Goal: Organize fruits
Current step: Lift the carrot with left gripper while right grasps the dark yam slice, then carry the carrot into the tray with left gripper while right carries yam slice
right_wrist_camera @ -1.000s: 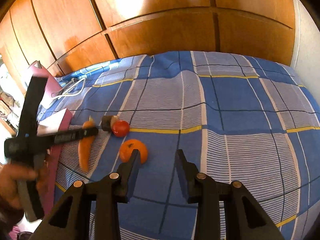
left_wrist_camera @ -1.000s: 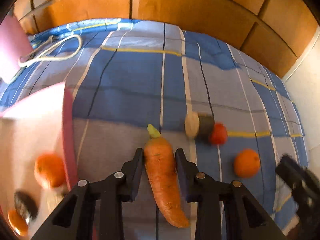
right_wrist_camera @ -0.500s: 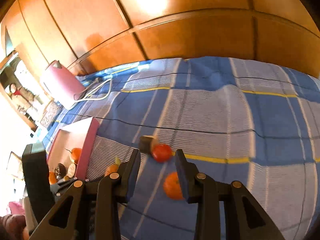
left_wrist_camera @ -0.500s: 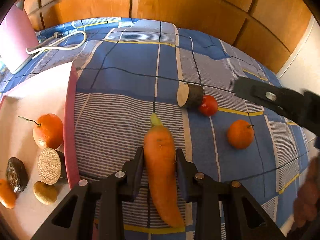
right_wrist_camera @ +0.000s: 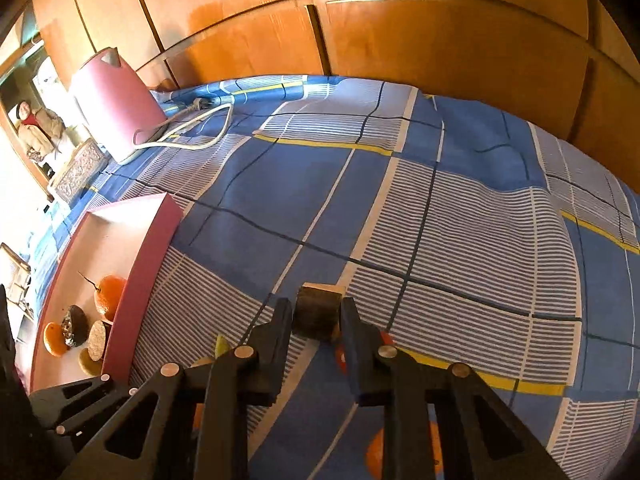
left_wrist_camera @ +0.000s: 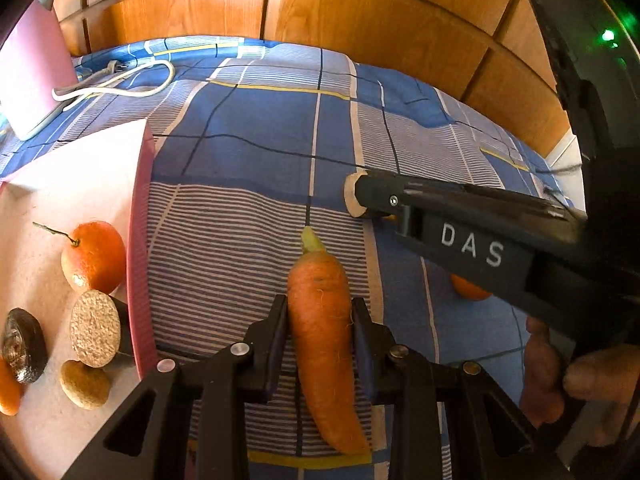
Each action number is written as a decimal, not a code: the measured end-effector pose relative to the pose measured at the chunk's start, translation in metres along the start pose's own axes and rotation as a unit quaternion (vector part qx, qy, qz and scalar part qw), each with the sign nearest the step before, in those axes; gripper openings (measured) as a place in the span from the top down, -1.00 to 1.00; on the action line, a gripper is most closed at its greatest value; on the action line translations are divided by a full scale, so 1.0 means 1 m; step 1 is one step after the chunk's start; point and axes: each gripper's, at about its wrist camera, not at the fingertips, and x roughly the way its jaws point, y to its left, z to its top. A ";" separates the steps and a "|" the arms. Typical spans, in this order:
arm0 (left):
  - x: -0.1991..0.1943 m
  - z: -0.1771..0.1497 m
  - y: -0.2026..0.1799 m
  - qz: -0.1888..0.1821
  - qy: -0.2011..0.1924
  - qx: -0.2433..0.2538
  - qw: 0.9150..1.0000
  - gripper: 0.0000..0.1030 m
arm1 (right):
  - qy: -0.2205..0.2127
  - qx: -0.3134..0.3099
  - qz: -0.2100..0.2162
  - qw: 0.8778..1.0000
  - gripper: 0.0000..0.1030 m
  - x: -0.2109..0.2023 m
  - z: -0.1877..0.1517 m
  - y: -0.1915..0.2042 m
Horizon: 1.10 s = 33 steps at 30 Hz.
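Your left gripper pinches the carrot between both fingers, green stub pointing away from you, tip trailing back over the plaid cloth. Left of it sits the pink tray, holding an orange, a cut brown round, a dark fruit and a small tan piece. Ahead and right of the carrot, your right gripper has its fingers against either side of the dark log piece on the cloth; whether it grips firmly you cannot tell. Beneath that gripper lie a red fruit and another orange, both partly hidden. Far left stands the kettle.
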 end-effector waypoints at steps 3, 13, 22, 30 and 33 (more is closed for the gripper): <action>0.000 -0.001 -0.001 0.001 -0.002 0.001 1.000 0.41 | -0.001 -0.003 -0.004 1.000 0.54 -0.002 -0.003 0.001; -0.010 -0.009 -0.002 -0.004 -0.005 0.008 1.000 0.41 | 0.000 0.002 0.006 1.000 0.54 -0.017 -0.011 0.002; -0.025 -0.020 -0.001 0.006 -0.017 0.012 1.000 0.41 | 0.027 -0.008 0.011 1.000 0.55 -0.023 -0.031 0.012; -0.044 -0.020 0.003 0.017 -0.047 0.006 0.999 0.41 | 0.020 0.015 0.002 1.000 0.56 -0.036 -0.047 0.012; -0.052 -0.020 0.007 0.020 -0.055 0.001 0.998 0.41 | 0.016 0.015 -0.001 1.000 0.56 -0.041 -0.053 0.014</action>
